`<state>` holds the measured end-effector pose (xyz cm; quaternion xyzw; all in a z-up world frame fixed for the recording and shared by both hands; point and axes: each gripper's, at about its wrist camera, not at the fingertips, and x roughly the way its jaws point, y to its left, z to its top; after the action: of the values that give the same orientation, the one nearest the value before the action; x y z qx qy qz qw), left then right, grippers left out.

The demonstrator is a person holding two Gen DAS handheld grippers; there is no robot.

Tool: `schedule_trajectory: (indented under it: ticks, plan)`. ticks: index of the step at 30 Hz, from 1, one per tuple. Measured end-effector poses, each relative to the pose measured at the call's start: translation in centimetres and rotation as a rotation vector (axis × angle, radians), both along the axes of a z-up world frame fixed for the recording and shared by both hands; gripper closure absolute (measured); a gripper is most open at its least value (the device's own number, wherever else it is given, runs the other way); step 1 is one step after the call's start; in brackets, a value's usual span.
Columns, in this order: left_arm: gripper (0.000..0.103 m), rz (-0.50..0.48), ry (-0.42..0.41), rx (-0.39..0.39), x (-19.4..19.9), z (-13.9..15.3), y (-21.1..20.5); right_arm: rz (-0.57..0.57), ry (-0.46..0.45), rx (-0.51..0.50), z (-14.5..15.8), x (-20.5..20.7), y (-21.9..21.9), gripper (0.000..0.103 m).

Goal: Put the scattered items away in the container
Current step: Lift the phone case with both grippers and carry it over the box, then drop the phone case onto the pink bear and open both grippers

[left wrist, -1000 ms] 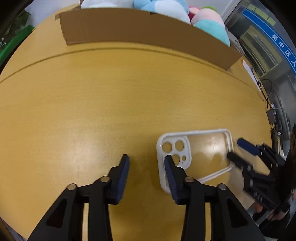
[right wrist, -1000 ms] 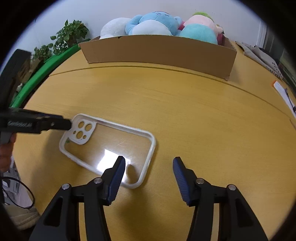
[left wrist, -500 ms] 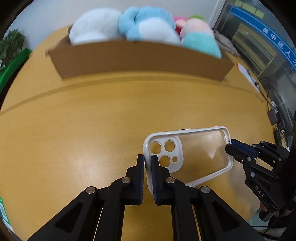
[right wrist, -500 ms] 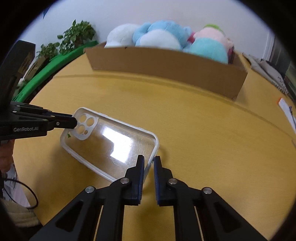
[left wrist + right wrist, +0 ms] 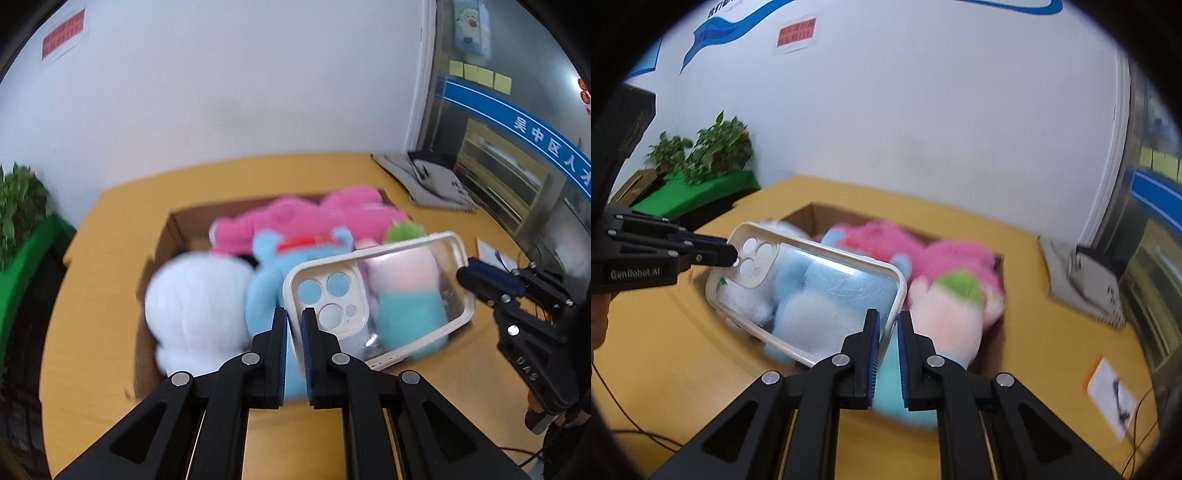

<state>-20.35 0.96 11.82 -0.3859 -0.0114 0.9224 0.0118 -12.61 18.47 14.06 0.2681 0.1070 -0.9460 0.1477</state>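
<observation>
phone case (image 5: 384,295) lifted, now over box (image 5: 159,254)

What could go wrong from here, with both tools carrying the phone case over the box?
Each tool, left tool and right tool, pinches only a thin rim of the phone case, at opposite ends; if they pull apart or twist, it may flex or slip out. The cardboard box is already heaped with plush toys, so a released case could slide off onto the table.

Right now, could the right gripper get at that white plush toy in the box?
Probably not as things stand: the right gripper is shut on the phone case, which hangs between it and the white plush toy in the cardboard box.
</observation>
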Motion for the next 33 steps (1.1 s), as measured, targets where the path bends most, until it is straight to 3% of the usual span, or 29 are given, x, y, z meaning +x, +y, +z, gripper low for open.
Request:
schedule_trajectory:
  ticks: [4,7,10,13,15,17,18,20,22,24,26,30,33]
  plan:
    - [0.095,0.024,0.022,-0.032,-6.7,1.2,-0.7,-0.038,0.091,0.016,3.1,-6.1,-0.6,0.094]
    - [0.096,0.042,-0.040,-0.001,-11.7,-0.9,-1.8,-0.060,0.071,0.033,2.1,-10.8,-1.0,0.094]
    - [0.094,0.069,-0.141,0.063,-16.0,-5.3,-3.2,-0.086,-0.068,0.037,-2.2,-16.0,-1.0,0.094]
    - [0.093,0.081,-0.228,0.094,-17.2,-9.0,-3.7,-0.121,-0.241,0.052,-7.3,-18.4,-0.6,0.094]
    - [0.080,0.082,-0.220,0.080,-16.1,-9.3,-4.0,-0.139,-0.206,0.078,-8.2,-17.2,-0.1,0.090]
    - [0.067,0.110,-0.179,0.071,-13.9,-8.5,-4.8,-0.105,-0.149,0.065,-7.1,-14.9,0.7,0.064]
    - [0.058,0.124,-0.148,0.077,-12.6,-7.8,-5.5,-0.093,-0.133,0.029,-6.3,-13.6,1.5,0.059]
    - [0.040,0.132,-0.077,0.108,-9.2,-6.3,-7.2,-0.083,-0.088,-0.066,-4.5,-10.0,3.7,0.033]
    - [0.025,0.145,-0.030,0.109,-5.9,-5.7,-8.4,-0.064,-0.059,-0.134,-3.4,-6.8,5.8,0.027]
    - [0.025,0.158,-0.040,0.076,-3.3,-6.6,-9.5,-0.058,-0.077,-0.167,-3.5,-4.9,6.8,0.027]
    - [0.025,0.185,-0.093,0.053,-1.2,-8.7,-10.6,-0.076,-0.150,-0.174,-5.8,-3.6,7.4,0.027]
    - [0.029,0.233,-0.197,0.148,1.6,-12.8,-12.4,-0.093,-0.340,-0.154,-11.0,-3.3,6.6,0.027]
    - [0.033,0.204,-0.173,0.025,3.5,-12.9,-10.7,-0.144,-0.310,-0.126,-11.2,-2.0,6.1,0.027]
